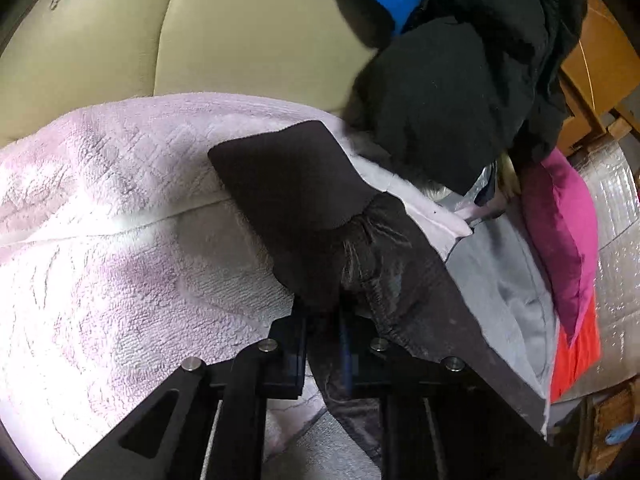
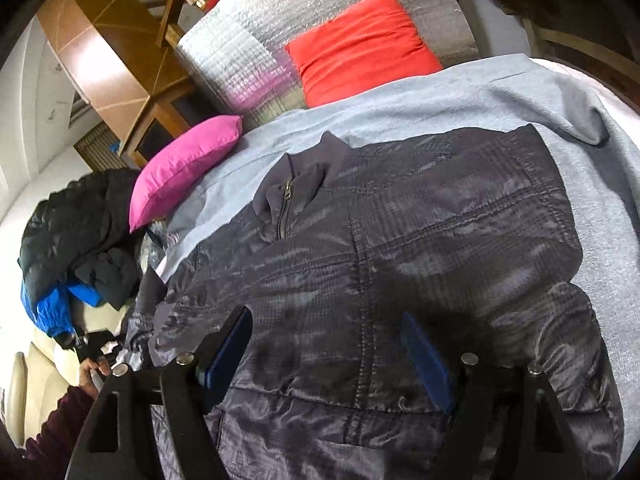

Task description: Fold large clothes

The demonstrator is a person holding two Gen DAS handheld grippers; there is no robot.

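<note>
A dark grey quilted jacket (image 2: 400, 248) lies spread on a light blue-grey sheet (image 2: 440, 96), its collar and zip toward the pink cushion. My right gripper (image 2: 326, 344) is open just above the jacket's lower body, one blue finger on each side. In the left wrist view my left gripper (image 1: 322, 312) is shut on the jacket's sleeve cuff (image 1: 296, 196), which it holds above a pale pink towel (image 1: 120, 220). The sleeve (image 1: 400, 288) trails away to the right.
A pile of black and blue jackets (image 1: 460, 80) lies on the cream sofa (image 1: 240, 28). A pink cushion (image 2: 184, 164) and a red cushion (image 2: 360, 40) lean on a silver foil mat (image 2: 248, 52). A wooden table (image 2: 108, 60) stands behind.
</note>
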